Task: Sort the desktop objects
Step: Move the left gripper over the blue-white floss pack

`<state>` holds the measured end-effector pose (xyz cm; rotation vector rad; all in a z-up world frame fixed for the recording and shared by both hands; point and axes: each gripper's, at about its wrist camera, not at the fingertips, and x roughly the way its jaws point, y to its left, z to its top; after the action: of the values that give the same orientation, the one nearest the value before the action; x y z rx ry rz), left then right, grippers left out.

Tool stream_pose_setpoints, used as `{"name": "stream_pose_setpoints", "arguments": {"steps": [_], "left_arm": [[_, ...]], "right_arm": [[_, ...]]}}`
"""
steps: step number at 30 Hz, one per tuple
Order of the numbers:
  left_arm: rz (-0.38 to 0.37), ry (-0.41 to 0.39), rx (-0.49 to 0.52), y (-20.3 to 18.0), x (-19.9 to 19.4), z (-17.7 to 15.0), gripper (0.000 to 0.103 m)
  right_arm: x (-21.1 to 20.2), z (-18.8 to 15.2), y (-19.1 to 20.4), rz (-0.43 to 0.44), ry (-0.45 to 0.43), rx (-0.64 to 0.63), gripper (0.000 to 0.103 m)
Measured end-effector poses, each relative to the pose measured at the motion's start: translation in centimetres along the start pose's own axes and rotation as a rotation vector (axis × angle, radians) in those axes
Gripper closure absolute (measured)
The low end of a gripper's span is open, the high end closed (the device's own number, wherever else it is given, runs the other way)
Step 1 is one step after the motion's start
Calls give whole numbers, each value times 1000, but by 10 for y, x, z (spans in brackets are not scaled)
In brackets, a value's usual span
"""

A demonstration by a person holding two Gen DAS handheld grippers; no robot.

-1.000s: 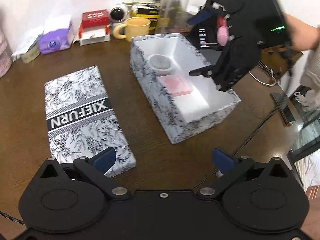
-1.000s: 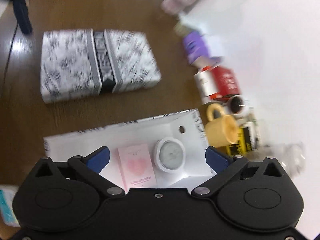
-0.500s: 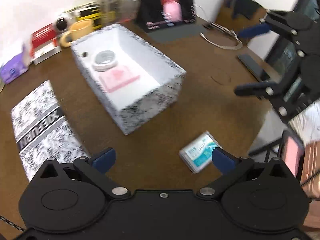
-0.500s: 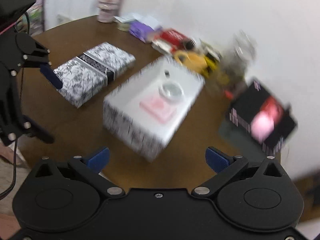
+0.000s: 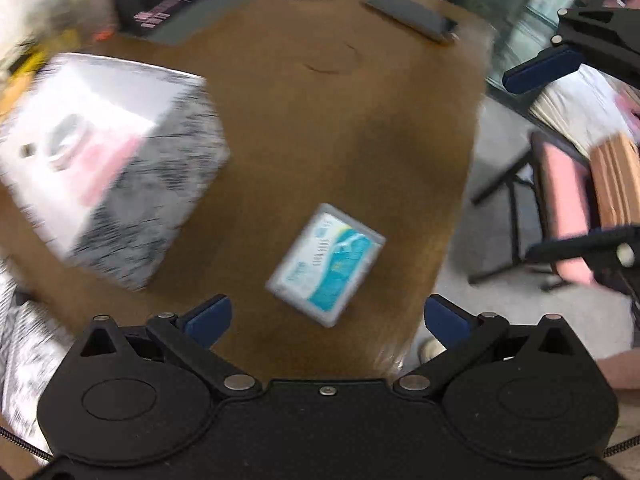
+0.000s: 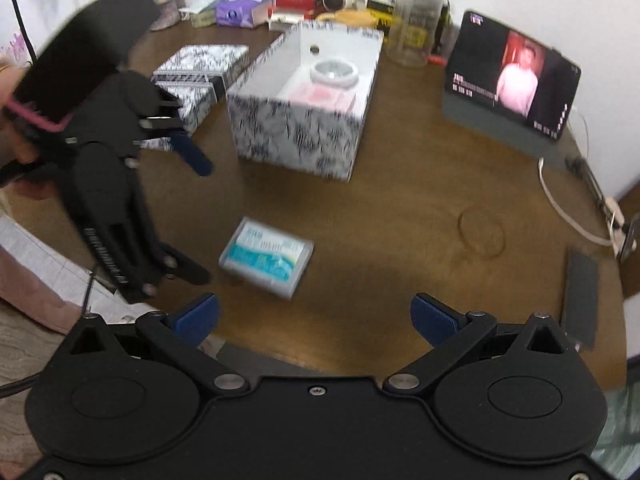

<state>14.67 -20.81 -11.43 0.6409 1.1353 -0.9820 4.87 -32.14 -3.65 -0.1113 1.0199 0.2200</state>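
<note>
Your left gripper (image 5: pixel 326 314) has swung toward the one teal card case (image 5: pixel 326 264) on the tabletop (image 5: pixel 320 120); both grippers, right gripper (image 6: pixel 314 314) too, gape empty. One open box (image 6: pixel 304 136) holds two items.

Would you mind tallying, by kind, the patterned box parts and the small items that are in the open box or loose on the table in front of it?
Patterned box parts: 2 (open box, lid)
Items inside the box: 2 (round white tin, pink card)
Loose items on the table: 1 (teal-and-white case)
Total: 5
</note>
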Motion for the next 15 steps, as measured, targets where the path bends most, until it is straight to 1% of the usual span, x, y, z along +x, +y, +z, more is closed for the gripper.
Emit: {"name": "stream_pose_setpoints", "arguments": {"steps": [2,4,6,10,12,13,14,15], "left_arm": [[-26,22,24,-1,16,5,0],[-36,32,47,-1,28,9,0],[-43,39,91,-2,39,11,1],[-37,87,167,-5,56,13,1],[-38,107,202,-6,63,13,2],[-43,118,215,-6,67,14,5],[-49,129,228,-6,70,14,12],[-51,138,239,-6,72,14,13]], "right_arm": [[2,-5,2,2,12,15,0],[5,-11,4,4,22,32,0],[6,-15,5,10,23,54,0],[9,-23,6,14,23,98,0],[12,-21,5,16,23,122,0],[13,-21,4,18,23,134,0],[14,-23,4,21,23,143,0],[14,-24,5,23,23,151,0]]}}
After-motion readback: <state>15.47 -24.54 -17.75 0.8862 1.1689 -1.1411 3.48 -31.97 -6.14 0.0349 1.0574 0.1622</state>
